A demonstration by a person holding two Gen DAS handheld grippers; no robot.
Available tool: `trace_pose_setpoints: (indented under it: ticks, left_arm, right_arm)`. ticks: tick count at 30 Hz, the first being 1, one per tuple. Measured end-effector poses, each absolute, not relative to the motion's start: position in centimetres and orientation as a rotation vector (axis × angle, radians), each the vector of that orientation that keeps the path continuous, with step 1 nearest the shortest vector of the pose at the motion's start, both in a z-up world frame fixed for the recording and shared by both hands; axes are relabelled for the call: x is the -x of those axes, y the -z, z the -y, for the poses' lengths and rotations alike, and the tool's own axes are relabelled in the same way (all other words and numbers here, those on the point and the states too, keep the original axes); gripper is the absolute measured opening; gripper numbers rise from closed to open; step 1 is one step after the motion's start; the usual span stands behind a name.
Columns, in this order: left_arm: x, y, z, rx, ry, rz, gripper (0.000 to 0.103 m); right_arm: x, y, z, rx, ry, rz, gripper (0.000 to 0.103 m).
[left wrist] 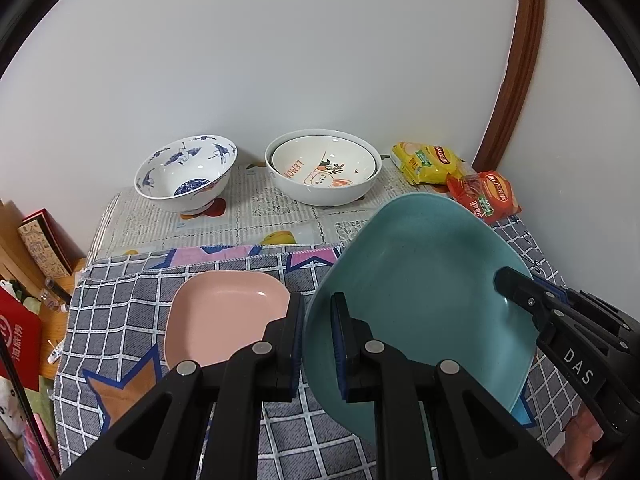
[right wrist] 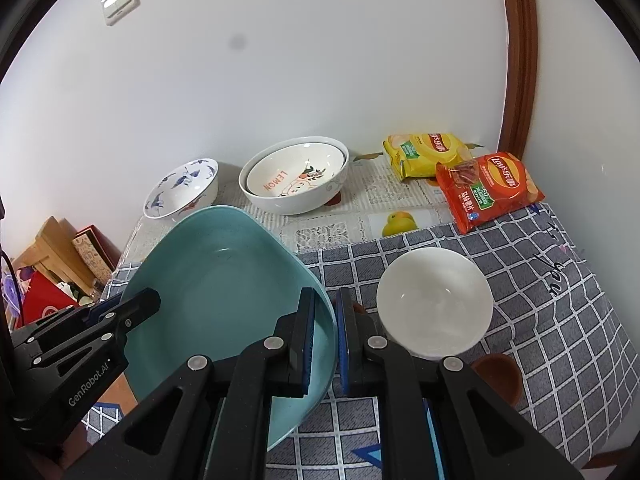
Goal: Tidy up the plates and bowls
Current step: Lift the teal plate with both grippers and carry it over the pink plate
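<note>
A teal plate [left wrist: 424, 280] is held tilted above the checked cloth, and shows too in the right wrist view [right wrist: 224, 280]. My left gripper [left wrist: 318, 344] is shut on its left rim. My right gripper [right wrist: 326, 340] is shut on its right rim. A pink plate [left wrist: 224, 312] lies on the cloth to the left of the teal plate. A plain white bowl [right wrist: 434, 300] sits on the cloth to the right. At the back stand a blue-patterned bowl [left wrist: 186, 172] and a white bowl [left wrist: 324, 172] with a smaller printed bowl nested inside.
Yellow [right wrist: 424, 154] and red [right wrist: 486, 190] chip bags lie at the back right near the wall corner. A brown dish [right wrist: 498, 376] sits partly under the white bowl. Boxes and clutter [left wrist: 36, 248] stand off the table's left edge. A wall runs behind.
</note>
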State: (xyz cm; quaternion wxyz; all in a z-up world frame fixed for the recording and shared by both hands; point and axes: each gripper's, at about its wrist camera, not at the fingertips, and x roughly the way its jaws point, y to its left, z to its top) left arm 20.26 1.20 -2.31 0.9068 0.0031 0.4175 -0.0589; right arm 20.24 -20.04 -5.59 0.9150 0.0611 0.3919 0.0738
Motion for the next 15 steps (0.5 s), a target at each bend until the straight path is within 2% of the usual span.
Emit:
trace_pose_setpoints:
  ticks: [15]
  left_arm:
    - [-19.1,1.5,-2.6,0.009,0.100,-0.850,0.013]
  right_arm:
    - [-19.1,4.9,18.7,-0.121,-0.169,-0.792,0.011]
